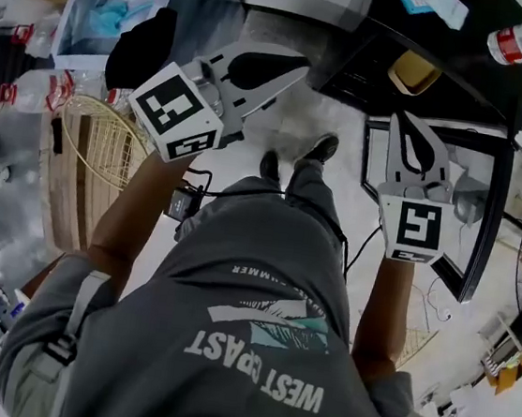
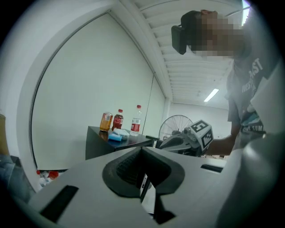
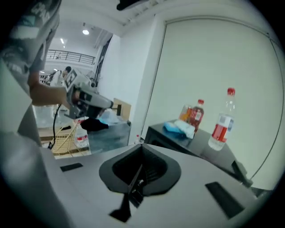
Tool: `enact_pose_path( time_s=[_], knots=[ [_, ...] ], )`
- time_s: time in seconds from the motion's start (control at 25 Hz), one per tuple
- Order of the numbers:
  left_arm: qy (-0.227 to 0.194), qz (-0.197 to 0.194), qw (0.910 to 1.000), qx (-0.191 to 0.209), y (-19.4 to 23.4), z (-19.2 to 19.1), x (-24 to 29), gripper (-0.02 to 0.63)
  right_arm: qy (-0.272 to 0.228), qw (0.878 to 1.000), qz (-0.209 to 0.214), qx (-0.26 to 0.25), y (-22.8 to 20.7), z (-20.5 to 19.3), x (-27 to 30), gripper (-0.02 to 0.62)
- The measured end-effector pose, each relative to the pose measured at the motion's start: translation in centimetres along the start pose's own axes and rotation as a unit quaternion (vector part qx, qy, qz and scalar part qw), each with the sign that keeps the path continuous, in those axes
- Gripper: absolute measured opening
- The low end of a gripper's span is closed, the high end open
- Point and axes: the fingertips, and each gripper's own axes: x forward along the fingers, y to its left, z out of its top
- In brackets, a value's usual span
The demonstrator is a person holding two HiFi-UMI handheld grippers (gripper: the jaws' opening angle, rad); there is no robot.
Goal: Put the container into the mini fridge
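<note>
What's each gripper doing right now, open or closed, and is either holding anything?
Left gripper: closed, holding nothing.
Right gripper: closed, holding nothing.

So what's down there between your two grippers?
Two black shoes, the person's own feet, standing on the pale floor. They show between the white left gripper and the white right gripper in the head view.

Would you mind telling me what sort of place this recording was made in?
Probably an indoor lab or workshop hall rather than a home: a black mini fridge with drink bottles standing on top, a standing fan on the floor, and strip lights overhead.
</note>
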Motion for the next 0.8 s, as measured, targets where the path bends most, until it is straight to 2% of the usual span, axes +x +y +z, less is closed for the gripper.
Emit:
enact_pose_path(
  time_s=[0.16,0.36,0.56,0.8],
  knots=[
    [-0.004,0.005,0.9991,0.042,-1.1,1.6,-1.4,0.017,-0.053,0.999,-0.005,0.006,0.8,5.0,-3.6,0.028],
    [-0.026,-0.006,0.9977,0.063,-3.1,4.0,-2.6,0.017,-0.094,0.995,-0.021,0.022,1.8,9.2,-7.9,0.028],
    [-0.035,-0.013,0.9961,0.08,-5.0,4.9,-3.4,0.017,-0.105,0.994,-0.026,0.022,3.0,10.9,-11.0,0.026],
    [-0.035,-0.015,0.9964,0.076,-5.5,4.7,-3.7,0.017,-0.114,0.993,-0.028,0.02,3.2,11.5,-11.7,0.026]
  ],
)
